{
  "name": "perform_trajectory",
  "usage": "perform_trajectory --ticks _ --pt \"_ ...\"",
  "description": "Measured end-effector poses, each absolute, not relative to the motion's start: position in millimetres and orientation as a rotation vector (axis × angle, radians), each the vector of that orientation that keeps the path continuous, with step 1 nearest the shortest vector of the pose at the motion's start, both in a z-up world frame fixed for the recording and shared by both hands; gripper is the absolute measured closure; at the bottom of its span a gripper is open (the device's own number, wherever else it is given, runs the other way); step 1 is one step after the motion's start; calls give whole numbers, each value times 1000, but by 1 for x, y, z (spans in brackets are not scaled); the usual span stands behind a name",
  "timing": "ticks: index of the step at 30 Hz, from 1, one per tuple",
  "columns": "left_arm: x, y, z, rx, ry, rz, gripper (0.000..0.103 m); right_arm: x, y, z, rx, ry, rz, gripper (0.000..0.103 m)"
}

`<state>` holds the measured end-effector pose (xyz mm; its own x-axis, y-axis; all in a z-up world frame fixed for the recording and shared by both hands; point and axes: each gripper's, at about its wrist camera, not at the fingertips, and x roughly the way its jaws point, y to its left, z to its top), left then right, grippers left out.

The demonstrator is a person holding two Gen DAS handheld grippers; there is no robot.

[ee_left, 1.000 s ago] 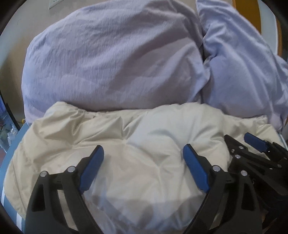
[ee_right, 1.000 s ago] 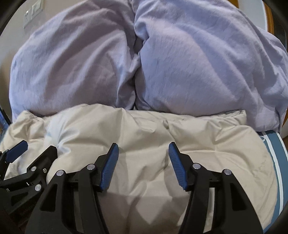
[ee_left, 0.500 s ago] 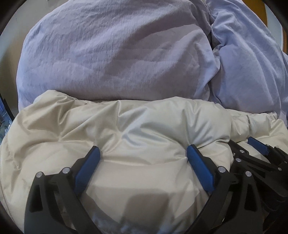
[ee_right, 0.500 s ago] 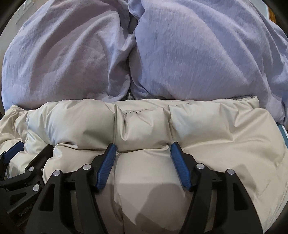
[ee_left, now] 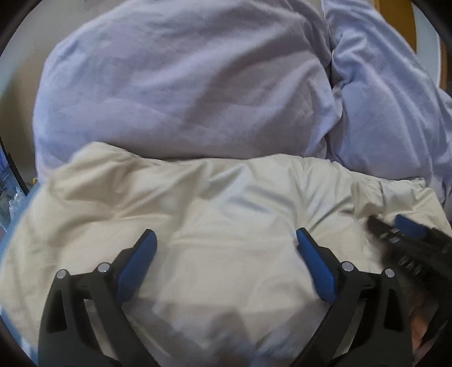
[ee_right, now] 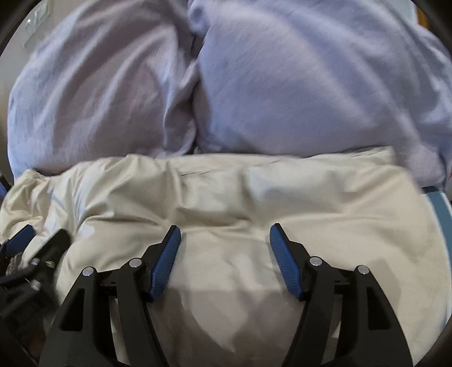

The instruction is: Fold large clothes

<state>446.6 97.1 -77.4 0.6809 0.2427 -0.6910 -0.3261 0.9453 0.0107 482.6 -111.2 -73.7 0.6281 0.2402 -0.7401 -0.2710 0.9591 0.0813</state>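
A cream puffy jacket [ee_left: 226, 197] lies bunched on the bed and fills the lower half of both views [ee_right: 226, 197]. My left gripper [ee_left: 225, 233] hovers over its middle with the jaws wide apart; fabric bulges up between the blue pads without being pinched. My right gripper [ee_right: 226, 228] is open over the jacket's right part, a soft mound of fabric lying between its pads. Each gripper shows blurred at the edge of the other's view: the right gripper [ee_left: 391, 224] and the left gripper [ee_right: 39, 240]. They stand close side by side.
Two big lilac pillows or a bunched duvet [ee_left: 183, 84] rise right behind the jacket [ee_right: 310, 84]. A blue striped sheet [ee_right: 440, 203] shows at the right edge. A wall switch [ee_right: 36, 19] is at the far left, and an orange-brown board [ee_left: 406, 17] at the far right.
The jacket sat puffed up tight against both pairs of pads half a second ago; now it lies flatter and looser. Both grippers have shifted, and the left jaws stand a little wider than at first.
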Motion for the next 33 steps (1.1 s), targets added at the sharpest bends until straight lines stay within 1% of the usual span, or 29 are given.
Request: perform_trajectory --ticks 4,9,14,18,23,28,33 --pt "424 117 -58 -81 721 376 6 473 -150 -58 -46 788 221 36" --pt "406 161 -47 -105 736 479 6 481 -190 -65 -32 806 120 36" --pt "394 205 -64 -152 789 570 6 489 -192 -88 -71 818 83 36" --pt "395 211 -77 -127 813 588 5 487 -188 -96 -125 815 65 35" --pt "398 210 -81 -109 818 598 5 492 -193 -100 -105 836 76 34" --pt "381 207 -71 -109 815 586 6 479 -206 -92 -64 833 73 34" --pt "346 209 -50 -123 802 579 6 450 -227 -70 15 823 66 30"
